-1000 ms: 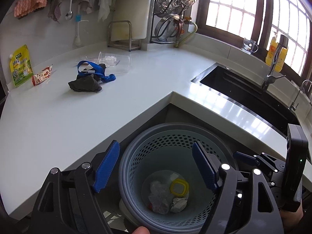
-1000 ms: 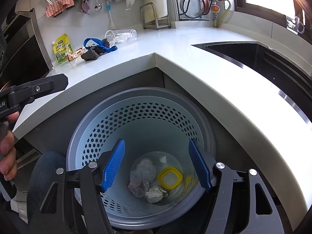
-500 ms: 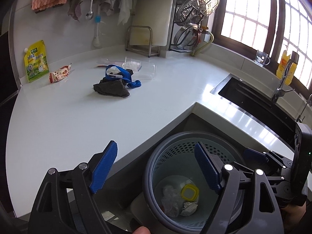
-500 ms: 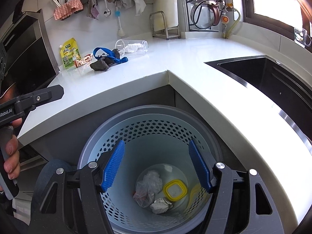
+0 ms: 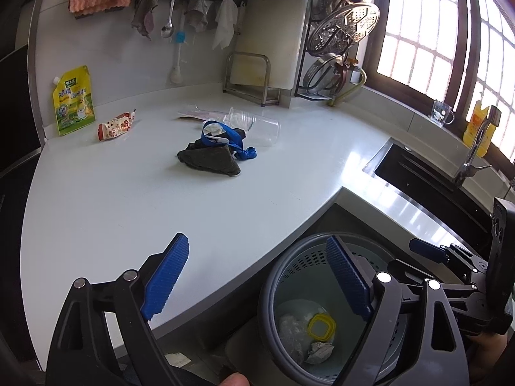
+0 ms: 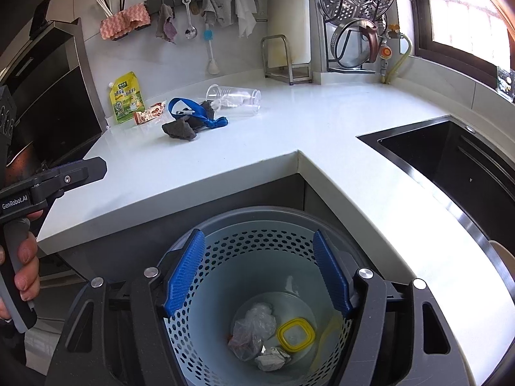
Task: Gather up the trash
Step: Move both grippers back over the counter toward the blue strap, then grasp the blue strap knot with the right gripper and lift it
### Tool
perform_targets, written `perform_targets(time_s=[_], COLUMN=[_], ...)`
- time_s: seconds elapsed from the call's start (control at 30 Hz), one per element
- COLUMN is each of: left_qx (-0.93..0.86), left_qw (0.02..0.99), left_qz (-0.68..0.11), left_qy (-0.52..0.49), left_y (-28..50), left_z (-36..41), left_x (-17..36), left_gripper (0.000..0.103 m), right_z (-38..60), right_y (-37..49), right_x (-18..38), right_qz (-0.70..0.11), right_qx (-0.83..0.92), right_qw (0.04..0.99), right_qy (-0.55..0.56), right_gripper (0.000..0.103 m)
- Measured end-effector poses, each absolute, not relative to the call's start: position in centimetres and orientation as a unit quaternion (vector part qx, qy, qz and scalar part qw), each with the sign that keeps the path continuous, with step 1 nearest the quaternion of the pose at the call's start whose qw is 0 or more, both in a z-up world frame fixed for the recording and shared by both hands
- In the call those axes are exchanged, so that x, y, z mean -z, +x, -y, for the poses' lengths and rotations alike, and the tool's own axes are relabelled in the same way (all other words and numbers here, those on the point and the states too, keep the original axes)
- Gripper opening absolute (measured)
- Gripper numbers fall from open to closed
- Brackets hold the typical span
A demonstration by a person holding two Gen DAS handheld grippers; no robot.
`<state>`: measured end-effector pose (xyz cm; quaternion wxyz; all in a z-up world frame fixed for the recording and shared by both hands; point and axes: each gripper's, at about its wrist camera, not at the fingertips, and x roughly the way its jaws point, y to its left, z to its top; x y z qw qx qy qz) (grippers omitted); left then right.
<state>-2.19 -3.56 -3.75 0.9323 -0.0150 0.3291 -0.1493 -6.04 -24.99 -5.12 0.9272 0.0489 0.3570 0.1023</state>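
Note:
A perforated pale blue bin (image 6: 257, 214) stands on the floor below the counter's corner. It holds a crumpled plastic bag (image 6: 254, 325), a yellow lid ring (image 6: 294, 334) and a paper wad (image 6: 272, 358). My right gripper (image 6: 259, 236) hangs open above the bin, nothing between its pads. My left gripper (image 5: 256, 244) straddles the counter edge and the bin (image 5: 289, 252); its jaws are opening and empty. On the counter lie a dark cloth (image 5: 210, 159), a blue strap (image 5: 225, 138), a clear cup (image 5: 254, 125), a snack wrapper (image 5: 116, 125) and a yellow pouch (image 5: 74, 99).
A black sink (image 5: 418, 173) with a tap (image 5: 470, 160) is set into the counter at the right. A cutting board stand (image 5: 248, 77) and a steamer rack (image 5: 338, 32) stand against the back wall. A hand (image 6: 22, 257) holds the left gripper's handle.
The left gripper has swung left, from over the bin to over the counter's edge, and its jaws have widened. The right gripper has risen above the bin; more counter shows.

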Motion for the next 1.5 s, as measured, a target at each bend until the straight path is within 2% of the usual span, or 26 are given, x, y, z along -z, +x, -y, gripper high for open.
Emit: perform_targets(time_s=[0.27, 0.87, 1.5], left_qx=[0.13, 0.11, 0.104], left_qw=[0.935, 0.934, 0.927], left_qz=[-0.328, -0.339, -0.36], left_qy=[-0.015, -0.021, -0.027], left_y=[-1.0, 3.2, 7.0], left_z=[1.9, 0.2, -0.2], left_x=[3.5, 3.8, 5.2], left_gripper=[0.096, 0.096, 0.096], right_z=[23.3, 21.4, 19.1], right_y=[-3.9, 3.3, 10.2], right_x=[4.6, 3.5, 5.1], right_qz=[-0.352, -0.344, -0.363], right_qx=[-0.118, -0.139, -0.172], right_qw=[0.928, 0.929, 0.915], right_qy=[0.038, 0.003, -0.03], right_gripper=[0.067, 0.067, 0.067])
